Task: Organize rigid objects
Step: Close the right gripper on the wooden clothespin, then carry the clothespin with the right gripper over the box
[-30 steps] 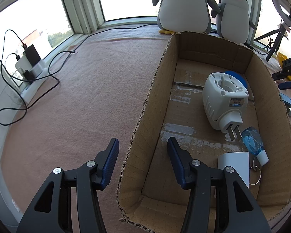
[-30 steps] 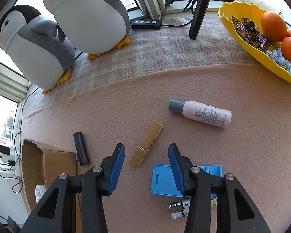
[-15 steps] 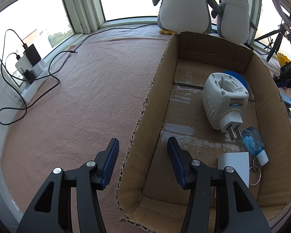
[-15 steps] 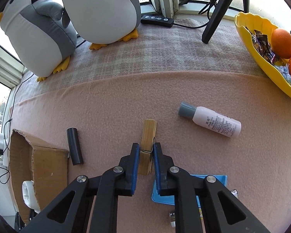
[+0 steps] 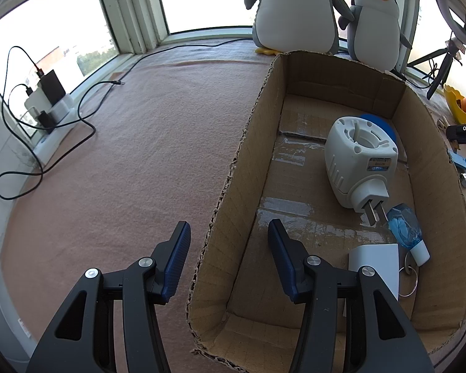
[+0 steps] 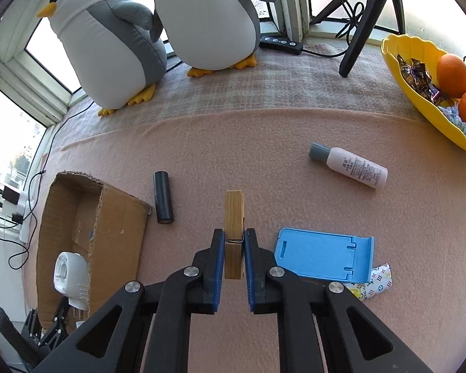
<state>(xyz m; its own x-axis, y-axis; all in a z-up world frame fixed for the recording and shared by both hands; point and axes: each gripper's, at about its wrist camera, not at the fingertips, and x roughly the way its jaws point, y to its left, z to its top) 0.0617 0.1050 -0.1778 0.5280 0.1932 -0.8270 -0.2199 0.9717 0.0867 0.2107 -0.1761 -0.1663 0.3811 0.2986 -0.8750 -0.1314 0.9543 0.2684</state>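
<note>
Right claw [image 6: 234,253] was clamped on the pale wooden clothespin [image 6: 234,220], raised above the pink blanket, evidently bound for the open brown cardboard box [image 5: 233,186]; left claw [image 5: 226,261] stood open, empty, straddling its wall

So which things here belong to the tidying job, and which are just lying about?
Job: wooden clothespin in the right hand-held gripper, cardboard box, black tube, bottle, blue stand.
Lying about: penguin toys, yellow fruit bowl, tripod.

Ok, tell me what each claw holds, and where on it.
Right claw grips the wooden clothespin across its sides, near the spring. Left claw holds nothing.
</note>
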